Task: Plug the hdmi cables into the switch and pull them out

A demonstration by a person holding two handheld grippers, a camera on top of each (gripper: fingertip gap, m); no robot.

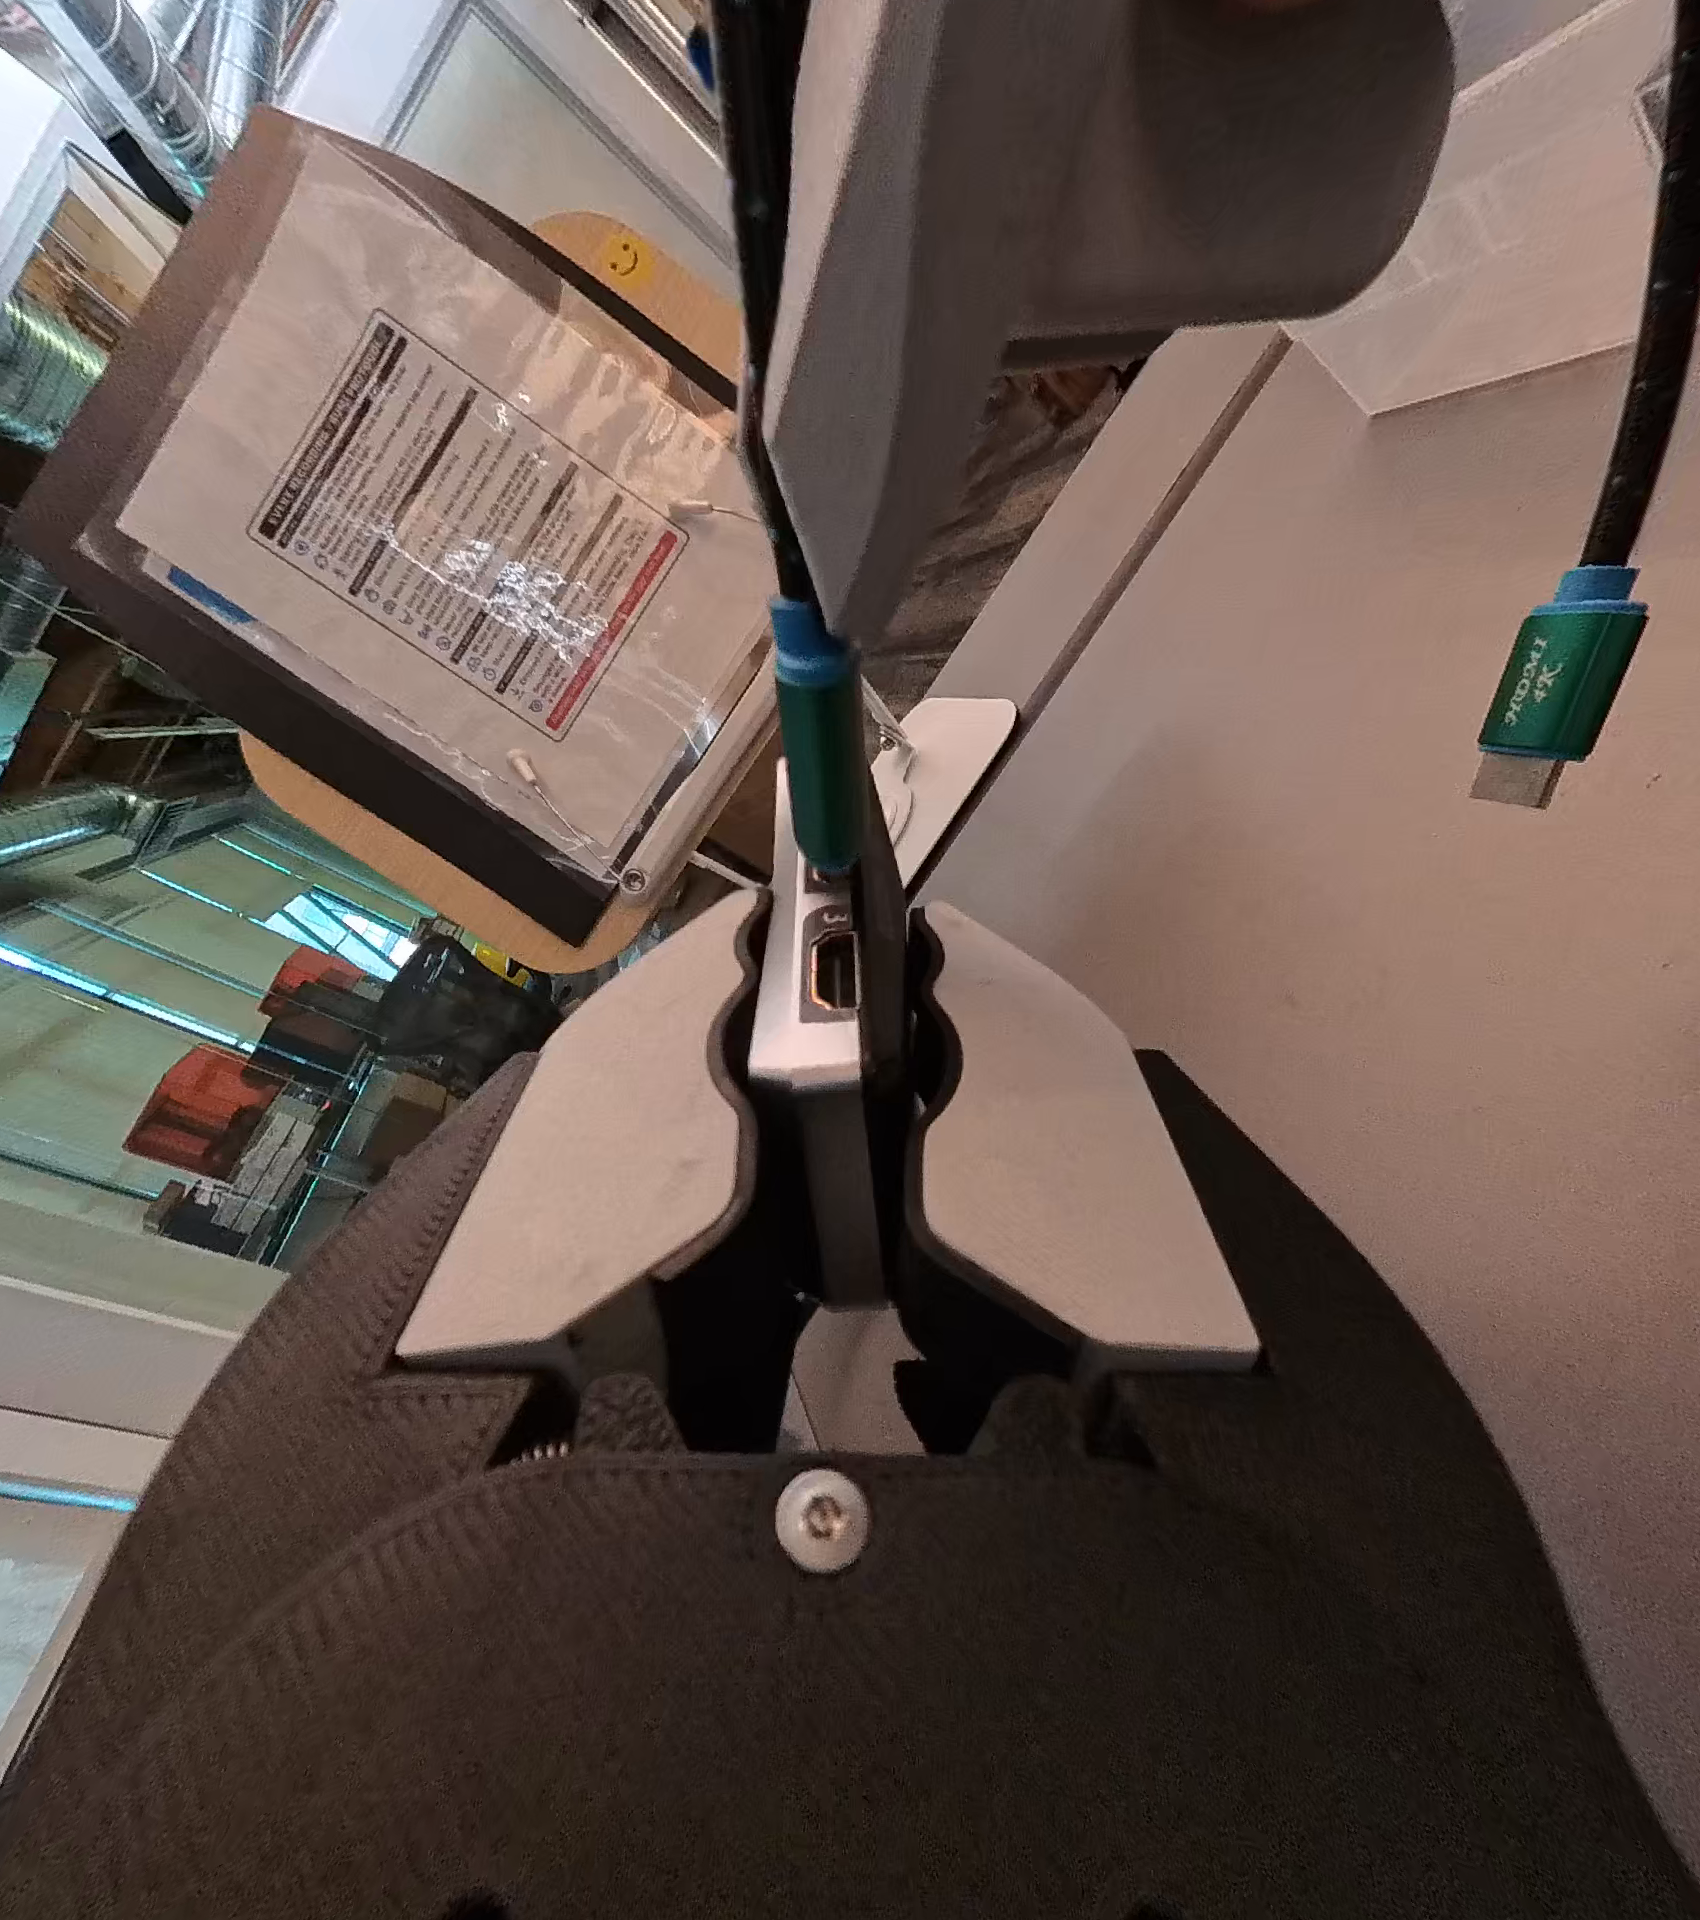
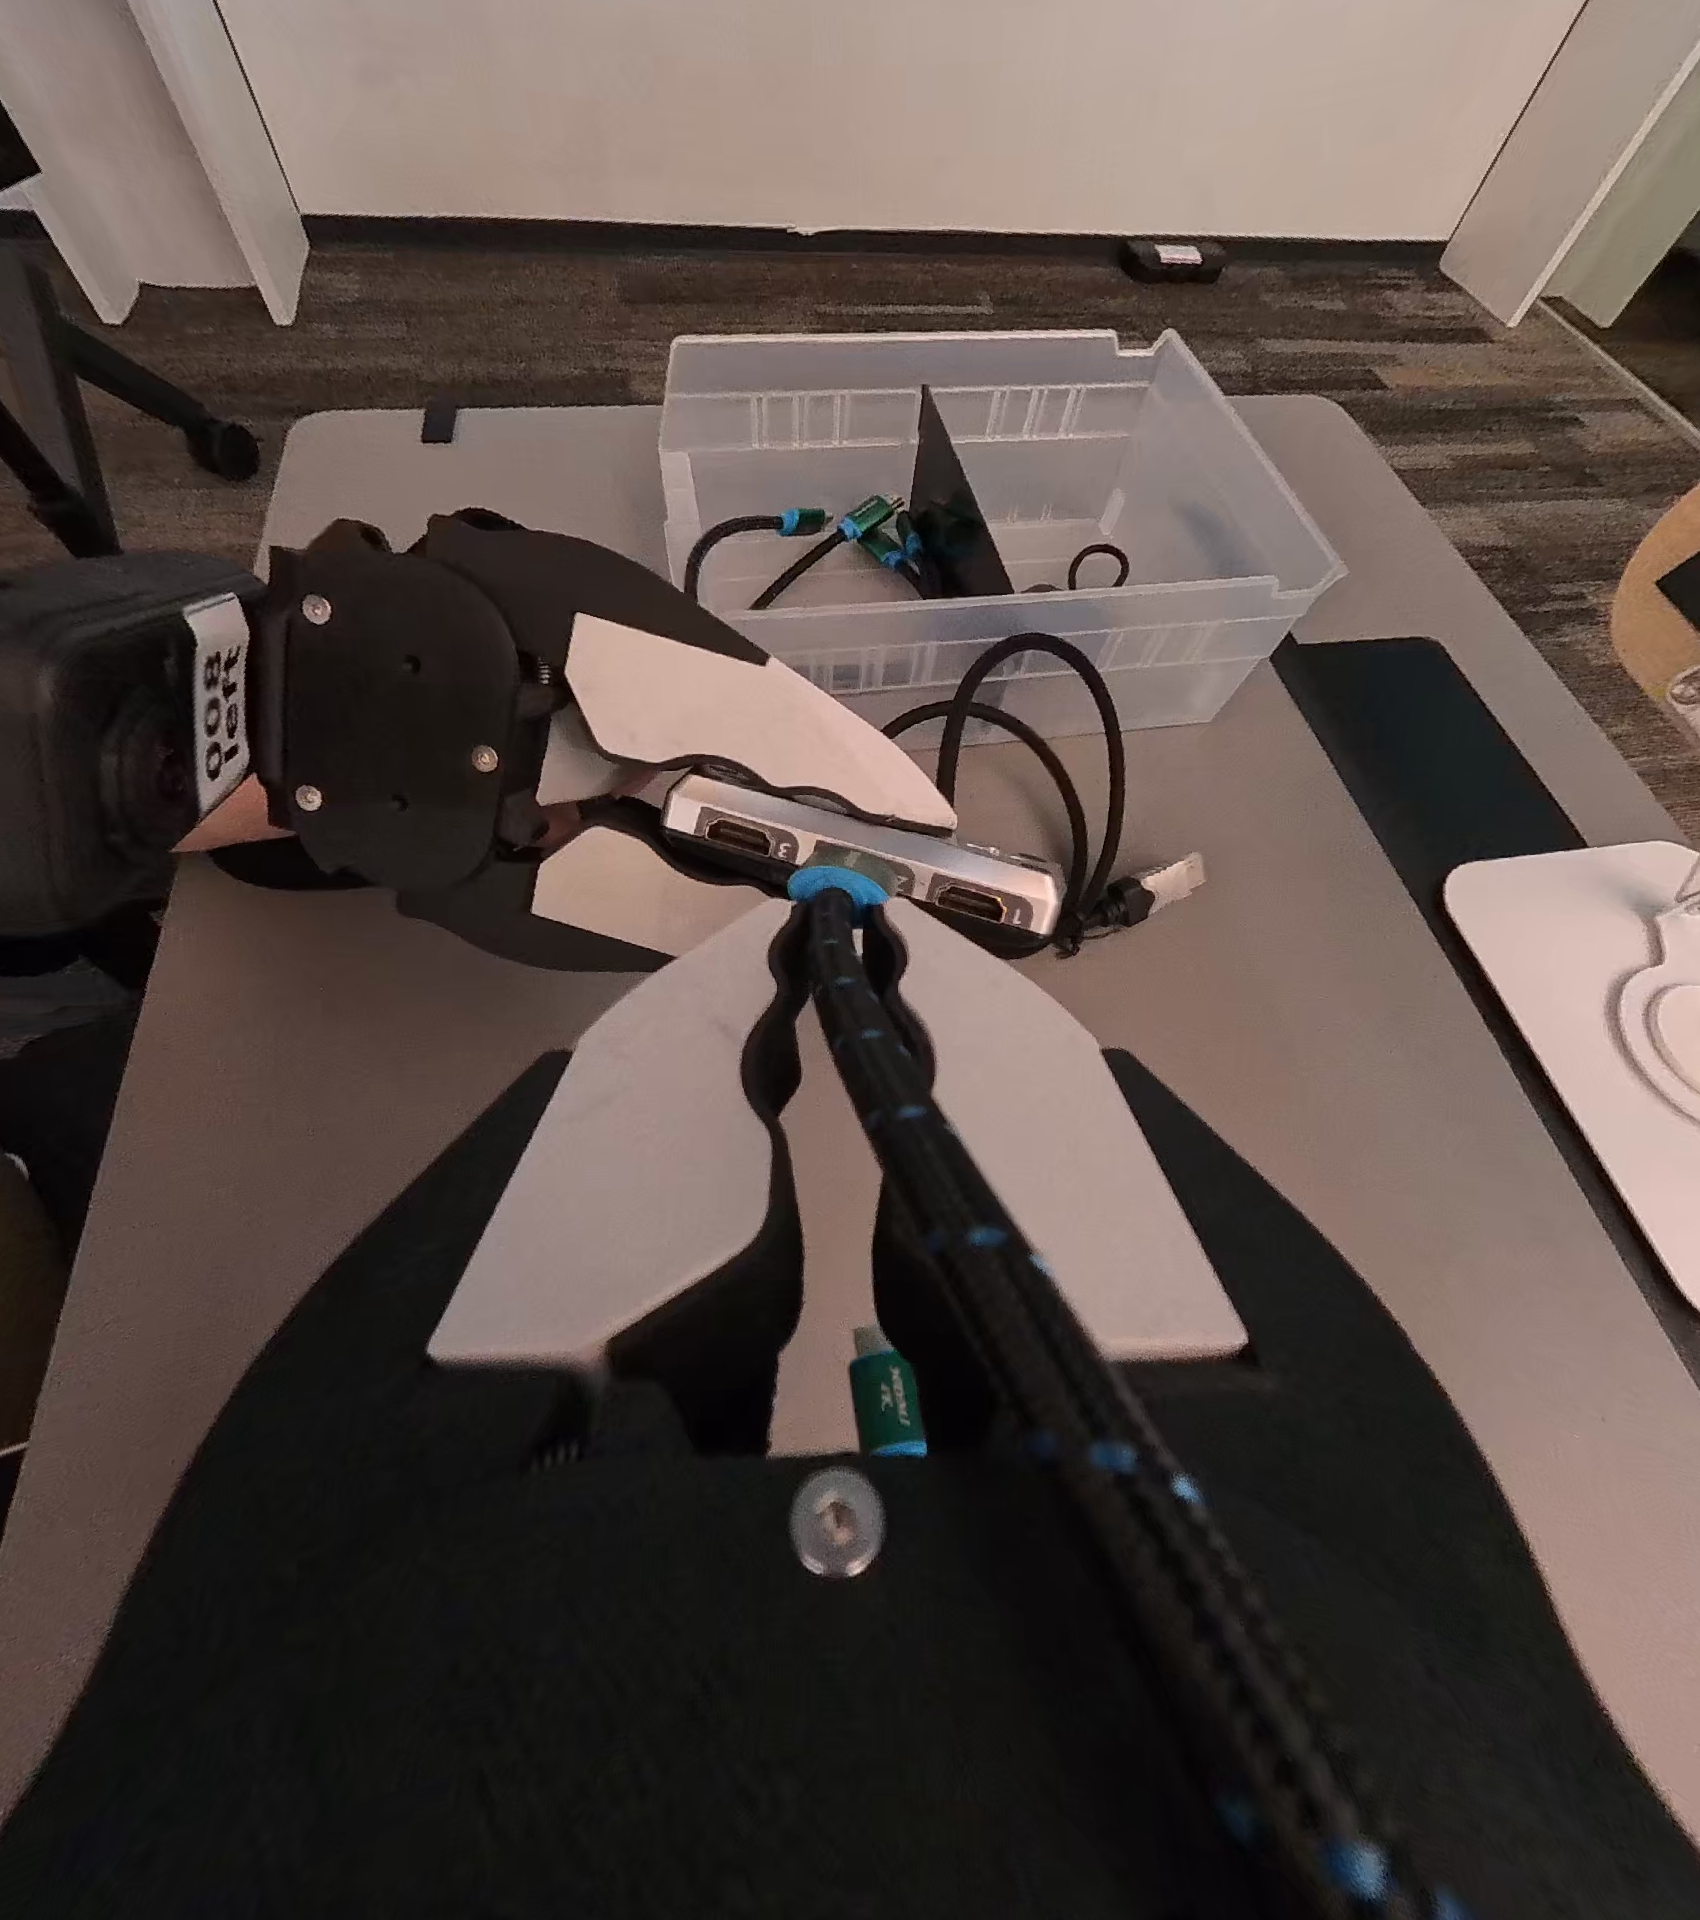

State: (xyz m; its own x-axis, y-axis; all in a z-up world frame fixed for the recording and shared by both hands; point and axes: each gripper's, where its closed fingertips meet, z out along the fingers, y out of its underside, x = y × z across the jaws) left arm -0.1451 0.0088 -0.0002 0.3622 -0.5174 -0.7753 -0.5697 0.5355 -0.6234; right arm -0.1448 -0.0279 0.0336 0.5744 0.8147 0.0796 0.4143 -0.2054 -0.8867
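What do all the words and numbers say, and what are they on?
I can't read writing out; these things bear it.
Sheet: small print.
Green plug: brand mark.
Switch: a number by each port.
Camera tag: number and word.
Smiley sticker: a face, no words.

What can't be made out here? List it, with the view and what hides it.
- Left wrist view: the right gripper covers where the green plug meets the switch, so how deep it sits is hidden.
- Right wrist view: the left gripper covers the switch's top.
- Right wrist view: the black cable leaves the bottom edge, blurred.
- Right wrist view: the clear bin holds cables too small to count.
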